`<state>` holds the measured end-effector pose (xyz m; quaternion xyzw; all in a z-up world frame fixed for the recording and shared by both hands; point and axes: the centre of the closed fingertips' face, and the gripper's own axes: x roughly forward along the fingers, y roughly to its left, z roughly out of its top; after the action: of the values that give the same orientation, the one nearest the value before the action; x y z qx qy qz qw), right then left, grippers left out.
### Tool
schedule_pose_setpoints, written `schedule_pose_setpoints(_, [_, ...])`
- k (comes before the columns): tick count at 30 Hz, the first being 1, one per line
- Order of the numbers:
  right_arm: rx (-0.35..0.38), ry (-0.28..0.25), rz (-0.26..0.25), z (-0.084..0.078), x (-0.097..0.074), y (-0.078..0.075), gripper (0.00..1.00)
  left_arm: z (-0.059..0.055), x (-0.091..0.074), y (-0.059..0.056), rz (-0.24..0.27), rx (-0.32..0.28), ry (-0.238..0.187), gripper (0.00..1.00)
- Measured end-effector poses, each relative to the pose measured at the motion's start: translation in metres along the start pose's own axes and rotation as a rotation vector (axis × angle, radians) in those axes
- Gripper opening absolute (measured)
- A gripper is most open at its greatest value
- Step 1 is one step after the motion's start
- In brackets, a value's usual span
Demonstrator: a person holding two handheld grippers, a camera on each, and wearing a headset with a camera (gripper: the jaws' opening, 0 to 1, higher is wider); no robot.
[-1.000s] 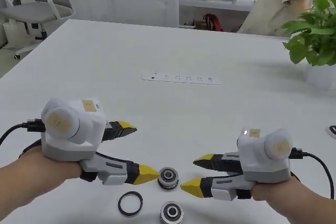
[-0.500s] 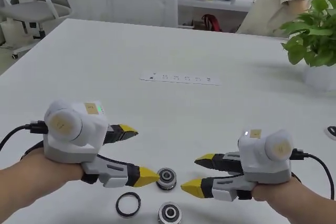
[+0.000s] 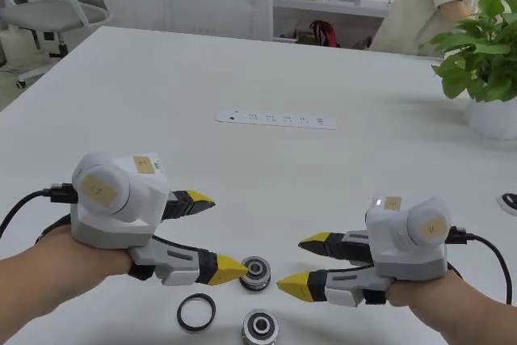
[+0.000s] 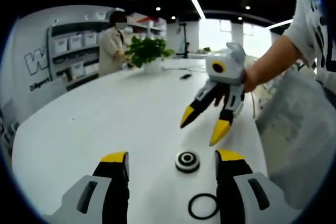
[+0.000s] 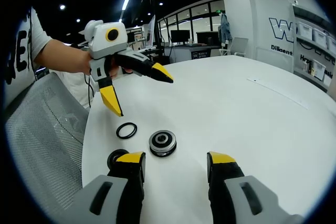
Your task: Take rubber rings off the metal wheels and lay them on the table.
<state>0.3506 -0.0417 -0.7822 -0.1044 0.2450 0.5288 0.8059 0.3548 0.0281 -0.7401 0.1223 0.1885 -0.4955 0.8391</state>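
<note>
Head view shows two wheels, one loose ring, left claw and right claw released.

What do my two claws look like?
Left claw and right claw match: rounded white housing on a grey body, black jaws with yellow tips, a tan round disc and small tan sticker, and a black cable at the back of each.

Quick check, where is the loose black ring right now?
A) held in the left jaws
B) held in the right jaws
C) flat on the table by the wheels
C: the ring lies flat on the table beside a wheel, with the left gripper and right gripper both open.
</note>
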Motion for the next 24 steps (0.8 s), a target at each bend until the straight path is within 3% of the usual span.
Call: schedule_pose_setpoints(24, [-0.005,-0.014,-0.013,0.0010,0.0014,-0.0048,0.46,-0.0089,0.0099,-0.0025,-0.021,-0.006,0.029,0.63])
